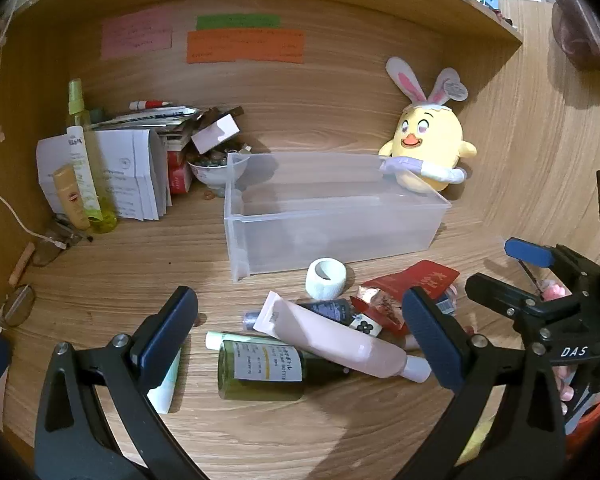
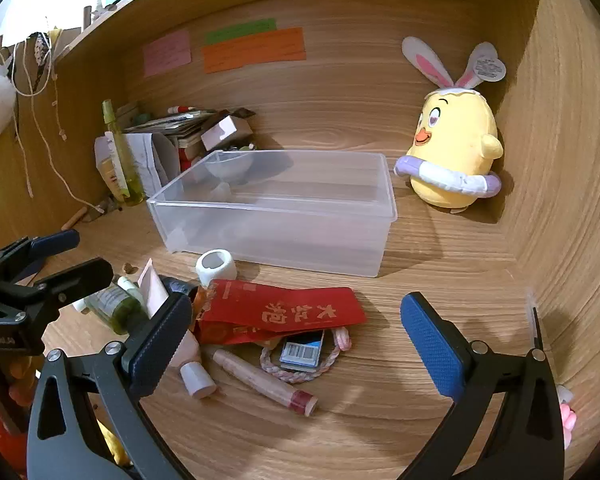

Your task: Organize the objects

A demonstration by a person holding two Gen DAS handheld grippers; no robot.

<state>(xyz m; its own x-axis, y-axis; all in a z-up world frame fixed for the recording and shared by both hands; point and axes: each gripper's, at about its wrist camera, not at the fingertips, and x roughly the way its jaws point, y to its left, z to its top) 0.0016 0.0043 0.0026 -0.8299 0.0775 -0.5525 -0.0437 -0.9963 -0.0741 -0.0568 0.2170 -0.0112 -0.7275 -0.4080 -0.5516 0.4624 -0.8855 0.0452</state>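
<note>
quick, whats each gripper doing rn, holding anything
left gripper: open, holding nothing, above the pink tube.
right gripper: open, holding nothing, above the red packet.

Wooden desk alcove (image 2: 440, 420) with paper-noted back panel (image 2: 340, 92).

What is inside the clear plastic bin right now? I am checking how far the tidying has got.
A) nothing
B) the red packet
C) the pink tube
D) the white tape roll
A: the clear plastic bin shows only bare walls and floor, while the white tape roll, red packet and pink tube lie on the desk before it.
</note>
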